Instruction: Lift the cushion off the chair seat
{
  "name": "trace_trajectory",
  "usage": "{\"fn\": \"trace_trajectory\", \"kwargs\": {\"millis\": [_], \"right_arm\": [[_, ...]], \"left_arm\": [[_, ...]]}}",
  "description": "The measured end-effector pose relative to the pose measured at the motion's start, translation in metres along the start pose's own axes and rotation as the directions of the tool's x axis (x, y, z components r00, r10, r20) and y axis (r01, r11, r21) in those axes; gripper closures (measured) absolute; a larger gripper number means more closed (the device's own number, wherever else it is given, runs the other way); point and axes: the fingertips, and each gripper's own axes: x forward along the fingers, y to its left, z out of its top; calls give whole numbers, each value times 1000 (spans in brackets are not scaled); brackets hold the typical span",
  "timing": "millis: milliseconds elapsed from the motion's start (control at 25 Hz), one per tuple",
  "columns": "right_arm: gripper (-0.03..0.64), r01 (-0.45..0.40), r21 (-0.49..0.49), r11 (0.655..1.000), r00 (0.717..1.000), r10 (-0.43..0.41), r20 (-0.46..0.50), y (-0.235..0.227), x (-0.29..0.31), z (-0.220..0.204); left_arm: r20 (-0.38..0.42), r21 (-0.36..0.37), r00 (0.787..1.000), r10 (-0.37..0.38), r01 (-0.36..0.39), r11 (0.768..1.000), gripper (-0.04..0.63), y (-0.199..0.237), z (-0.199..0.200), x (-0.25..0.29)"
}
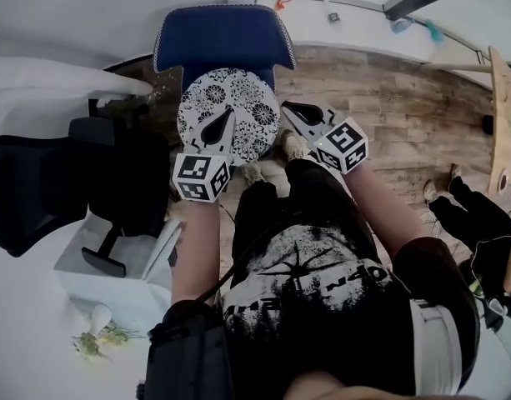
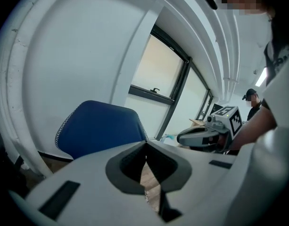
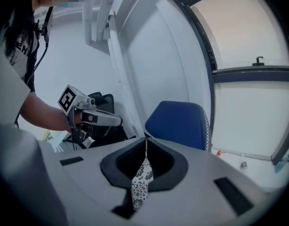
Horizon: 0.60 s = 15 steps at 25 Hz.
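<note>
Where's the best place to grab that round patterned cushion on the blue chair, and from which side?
Probably take the cushion by its rim at the left and right edges, coming in from the near side: it lies flat and the chair back blocks the far edge. The left gripper and right gripper are shut, so open them first.

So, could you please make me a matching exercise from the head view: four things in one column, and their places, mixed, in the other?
1. round black-and-white flowered cushion
2. blue fabric chair back
3. black office chair
4. left claw

A. far left of the picture
B. above the cushion, shut
C. on the blue chair's seat
D. at the top, behind the cushion

Pairs: 1-C, 2-D, 3-A, 4-B.
</note>
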Motion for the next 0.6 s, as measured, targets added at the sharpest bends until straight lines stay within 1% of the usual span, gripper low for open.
{"fn": "trace_trajectory", "kwargs": {"millis": [120, 320, 440, 480, 560, 600], "right_arm": [[597, -31, 8, 999, 998, 31, -50, -15, 12, -21], [595, -54, 29, 998, 991, 57, -121, -37, 44, -57], [588, -60, 46, 997, 984, 67, -168, -51, 62, -79], [575, -59, 52, 997, 981, 67, -180, -54, 68, -86], [521, -56, 64, 996, 976, 68, -209, -60, 82, -104], [512, -52, 72, 996, 972, 67, -223, -65, 88, -113]], "left_arm": [[-13, -10, 1000, 13, -13, 1000, 583, 0, -8, 16], [-44, -38, 998, 41, -42, 998, 583, 13, -24, 34], [-50, -54, 998, 48, -51, 997, 583, 21, -31, 48], [-54, -59, 997, 49, -52, 997, 583, 23, -35, 51], [-65, -68, 997, 50, -54, 996, 583, 28, -44, 57], [-68, -74, 996, 49, -54, 996, 583, 30, -49, 60]]}}
